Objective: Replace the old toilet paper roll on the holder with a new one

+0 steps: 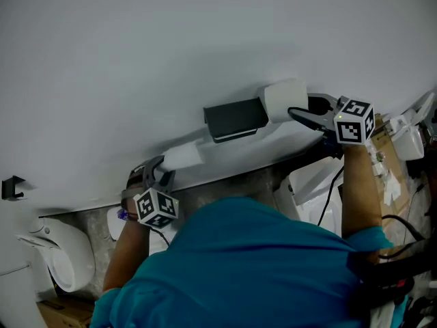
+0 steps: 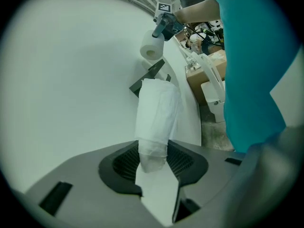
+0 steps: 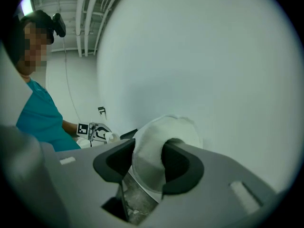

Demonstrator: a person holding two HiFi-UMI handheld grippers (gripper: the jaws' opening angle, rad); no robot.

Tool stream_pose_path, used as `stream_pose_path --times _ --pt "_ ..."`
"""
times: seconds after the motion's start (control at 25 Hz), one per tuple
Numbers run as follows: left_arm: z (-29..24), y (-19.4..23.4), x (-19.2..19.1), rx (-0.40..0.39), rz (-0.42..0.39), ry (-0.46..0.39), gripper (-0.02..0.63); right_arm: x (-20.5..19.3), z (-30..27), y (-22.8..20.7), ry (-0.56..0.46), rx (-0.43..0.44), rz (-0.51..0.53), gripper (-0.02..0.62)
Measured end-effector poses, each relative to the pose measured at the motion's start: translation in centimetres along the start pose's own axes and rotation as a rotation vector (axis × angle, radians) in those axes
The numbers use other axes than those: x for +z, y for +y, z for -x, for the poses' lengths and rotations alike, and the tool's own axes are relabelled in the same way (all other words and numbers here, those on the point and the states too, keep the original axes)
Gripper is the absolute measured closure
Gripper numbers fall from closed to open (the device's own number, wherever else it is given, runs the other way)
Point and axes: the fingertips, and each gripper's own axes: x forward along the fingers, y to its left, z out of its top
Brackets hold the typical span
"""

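A black holder (image 1: 235,118) is fixed to the white wall. Just to its right, my right gripper (image 1: 300,111) is shut on a full white toilet paper roll (image 1: 285,100), one jaw inside the core and one outside in the right gripper view, where the roll (image 3: 159,146) fills the space at the gripper (image 3: 152,160). Lower left of the holder, my left gripper (image 1: 164,168) is shut on a thin, nearly used-up roll (image 1: 183,157). This old roll (image 2: 156,118) sticks out from the left gripper (image 2: 153,163) toward the holder (image 2: 148,76) and the new roll (image 2: 152,47).
A white toilet (image 1: 58,255) stands at the lower left and another white fixture (image 1: 311,190) at the right, with cardboard boxes (image 1: 382,149) and cables beyond. A small black hook (image 1: 12,186) is on the wall at far left. The person's teal shirt (image 1: 252,265) fills the foreground.
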Motion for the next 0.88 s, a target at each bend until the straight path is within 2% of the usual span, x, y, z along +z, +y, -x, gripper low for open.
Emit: stream_pose_path --times 0.12,0.6,0.72,0.88 --pt "-0.1 -0.2 0.6 0.008 0.007 0.011 0.436 -1.5 0.7 -1.2 -0.034 0.035 -0.063 0.423" --pt "-0.7 -1.3 0.8 0.016 0.051 0.066 0.436 -7.3 0.0 -4.5 -0.245 0.303 -0.433 0.425" --pt "-0.6 -1.4 0.8 0.016 0.043 0.074 0.436 -8.8 -0.7 -4.8 -0.267 0.341 -0.502 0.425" --pt "-0.3 -1.5 0.9 0.012 0.038 0.079 0.436 -11.6 -2.2 -4.9 -0.247 0.365 -0.568 0.426"
